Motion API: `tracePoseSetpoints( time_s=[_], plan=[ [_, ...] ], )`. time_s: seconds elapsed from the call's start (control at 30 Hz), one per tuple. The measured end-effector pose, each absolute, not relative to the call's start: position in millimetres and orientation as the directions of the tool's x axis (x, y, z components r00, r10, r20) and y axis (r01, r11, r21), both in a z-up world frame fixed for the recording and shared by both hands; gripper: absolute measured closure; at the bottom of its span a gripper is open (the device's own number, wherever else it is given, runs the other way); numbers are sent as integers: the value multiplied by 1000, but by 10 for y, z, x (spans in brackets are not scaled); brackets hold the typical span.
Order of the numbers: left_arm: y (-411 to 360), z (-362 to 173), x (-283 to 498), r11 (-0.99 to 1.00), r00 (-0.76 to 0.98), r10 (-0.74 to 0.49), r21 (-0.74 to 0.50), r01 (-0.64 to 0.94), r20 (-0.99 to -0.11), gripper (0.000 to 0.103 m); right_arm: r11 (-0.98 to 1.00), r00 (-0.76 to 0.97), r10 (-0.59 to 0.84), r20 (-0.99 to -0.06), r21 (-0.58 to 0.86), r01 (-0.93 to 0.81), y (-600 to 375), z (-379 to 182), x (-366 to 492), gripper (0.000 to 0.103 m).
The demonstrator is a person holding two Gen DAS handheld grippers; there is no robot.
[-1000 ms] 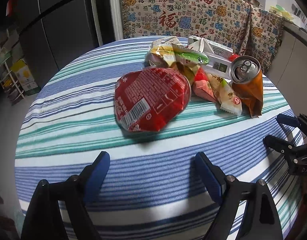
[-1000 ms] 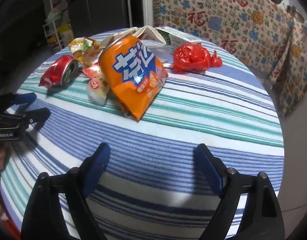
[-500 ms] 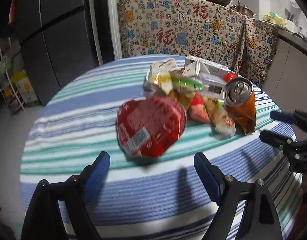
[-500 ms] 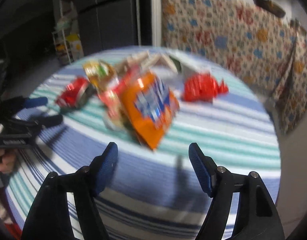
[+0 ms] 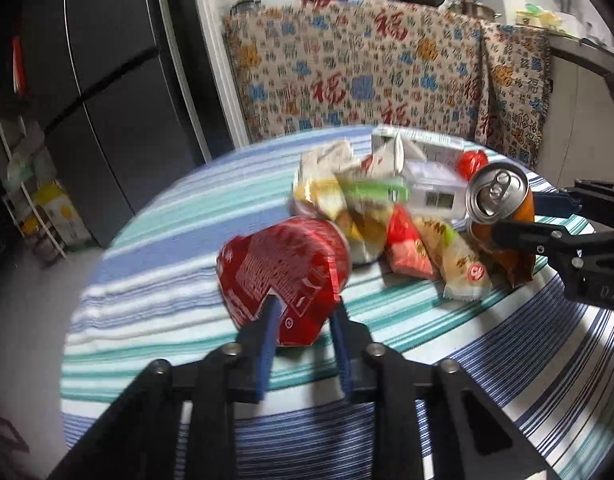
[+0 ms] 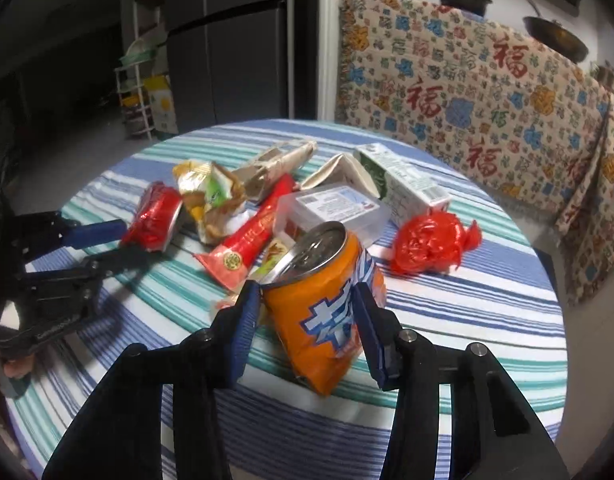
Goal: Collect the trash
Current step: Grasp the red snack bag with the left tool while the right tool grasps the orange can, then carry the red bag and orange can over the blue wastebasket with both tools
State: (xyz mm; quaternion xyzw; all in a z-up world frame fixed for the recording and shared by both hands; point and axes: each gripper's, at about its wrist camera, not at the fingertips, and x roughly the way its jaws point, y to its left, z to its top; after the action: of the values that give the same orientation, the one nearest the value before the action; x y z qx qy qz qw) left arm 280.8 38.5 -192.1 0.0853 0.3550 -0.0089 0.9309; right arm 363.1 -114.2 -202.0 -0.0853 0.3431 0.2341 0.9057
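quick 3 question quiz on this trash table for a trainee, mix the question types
1. True or false: the left gripper is shut on the crushed red drink can.
2. What is between the right gripper's blue pads? A) crumpled red plastic bag B) crushed orange drink can C) white milk carton
3. Fill in: the trash lies on a round table with a ____ cloth.

Key: 1 true; 2 B; 3 striped
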Motion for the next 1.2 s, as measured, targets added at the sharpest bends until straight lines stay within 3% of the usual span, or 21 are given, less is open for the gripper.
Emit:
tracePoseSetpoints(
  time_s=[0.33,1.2],
  plan=[
    [717,-1704,2612,995,777,-92,-75,58,-623,97,889,662,421,-620,137,-438,-1591,-1761,3418,55],
    [218,-1540,2303,965,747,-248,-224,136,-616,97,892,675,442,-590,211,-400,-2054,-1567,3103,55]
  ],
)
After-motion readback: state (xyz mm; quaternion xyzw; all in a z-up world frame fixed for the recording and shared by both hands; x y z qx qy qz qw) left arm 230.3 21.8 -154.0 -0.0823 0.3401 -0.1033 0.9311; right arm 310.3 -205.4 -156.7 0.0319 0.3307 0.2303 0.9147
